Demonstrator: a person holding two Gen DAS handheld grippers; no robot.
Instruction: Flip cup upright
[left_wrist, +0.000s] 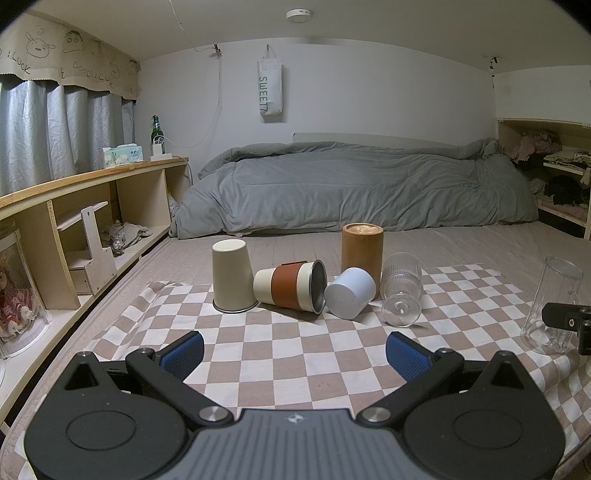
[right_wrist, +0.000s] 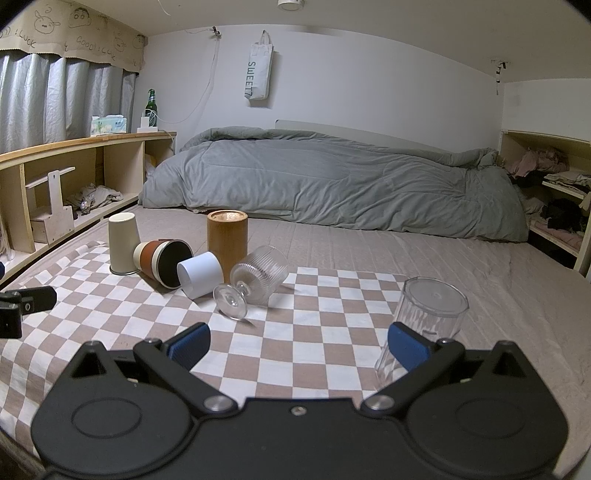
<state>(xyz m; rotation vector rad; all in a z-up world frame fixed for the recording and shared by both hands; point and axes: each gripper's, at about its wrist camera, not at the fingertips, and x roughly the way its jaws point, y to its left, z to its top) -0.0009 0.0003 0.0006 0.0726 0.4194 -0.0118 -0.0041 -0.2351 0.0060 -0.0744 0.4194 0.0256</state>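
Your cups sit in a loose cluster on the brown-and-white checkered cloth (left_wrist: 295, 354) spread over the bed mattress (right_wrist: 406, 251), none of them ready to use. The cream tapered cup (left_wrist: 232, 275) stands mouth-down. The cream metal-lined cup with a rust-brown sleeve (left_wrist: 291, 286) lies on its side, mouth facing the right. The white plain cup (left_wrist: 349, 293) is tipped over with its base toward you, resting against the tall wooden cylinder cup (left_wrist: 362, 254), which looks inverted, though the top face is hard to read. The ribbed clear stemmed glass (right_wrist: 255, 278) lies on its side, foot toward you. The clear plastic faceted tumbler (right_wrist: 424, 321) stands mouth-down, apart from the rest and nearest your right side. This reads as a deliberate set-up: each piece left tipped or inverted, spaced so a claw can get around it.

Left claw (left_wrist: 294, 350): blue pads spread wide, holding nothing, hovering over bare cloth, well short of the cluster.

Right claw (right_wrist: 299, 347): also spread wide and empty. Its right finger (right_wrist: 408, 349) overlaps the clear tumbler's side in the wrist view; contact looks likely but you cannot confirm it here.

Judgement: no flip started yet. The tumbler is the closest target for your right claw.
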